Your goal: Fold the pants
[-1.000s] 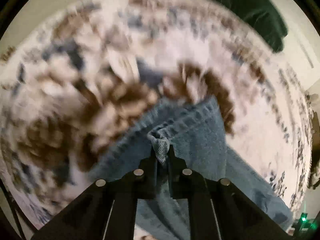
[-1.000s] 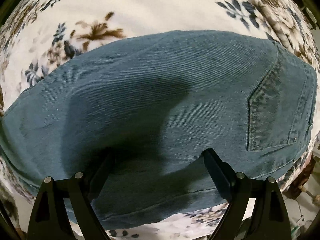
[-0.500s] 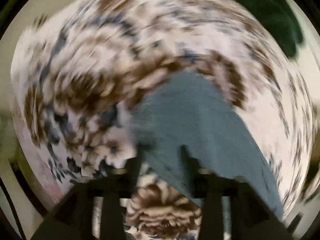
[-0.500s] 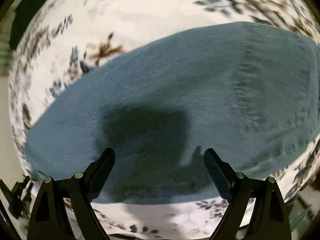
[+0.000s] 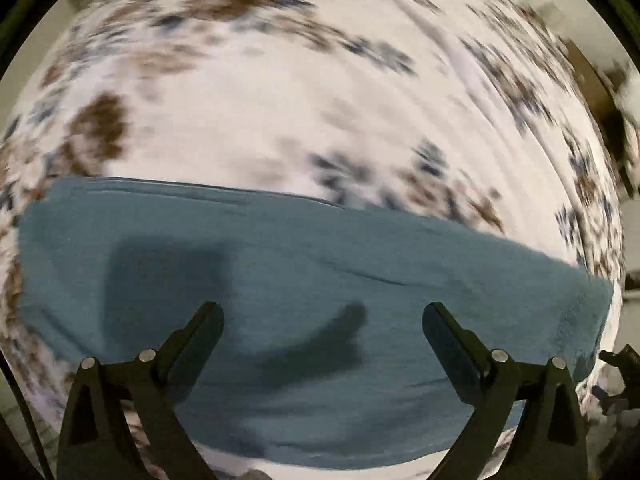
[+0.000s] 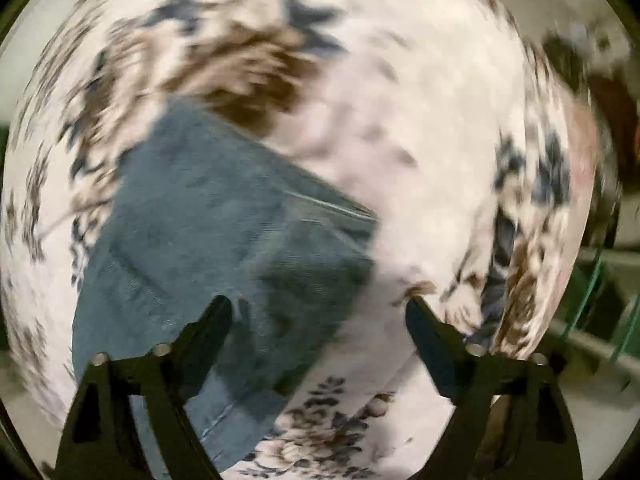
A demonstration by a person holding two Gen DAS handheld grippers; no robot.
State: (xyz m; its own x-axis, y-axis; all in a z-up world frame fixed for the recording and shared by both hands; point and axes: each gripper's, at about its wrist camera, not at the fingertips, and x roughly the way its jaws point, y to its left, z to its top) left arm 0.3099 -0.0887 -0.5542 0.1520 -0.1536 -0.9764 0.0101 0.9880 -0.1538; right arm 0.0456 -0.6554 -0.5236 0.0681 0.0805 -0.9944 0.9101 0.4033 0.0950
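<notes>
The blue denim pants (image 5: 312, 280) lie folded flat on the floral bedspread (image 5: 280, 112), as a wide band across the lower half of the left wrist view. My left gripper (image 5: 322, 316) is open and empty, held above the denim. In the right wrist view the pants (image 6: 224, 240) lie at the left and centre, one end under the left finger (image 6: 216, 320). My right gripper (image 6: 318, 312) is open and empty, above the edge of the pants. Both views are motion-blurred.
The white bedspread with brown and blue flowers (image 6: 420, 120) fills most of both views. The bed's edge and dim room clutter (image 6: 600, 300) show at the far right. Dark objects (image 5: 624, 364) sit beyond the bed at the lower right.
My left gripper has let go of the pinched denim, opened wide and swung over the folded pants. My right gripper stayed open and swung away toward one end of the pants.
</notes>
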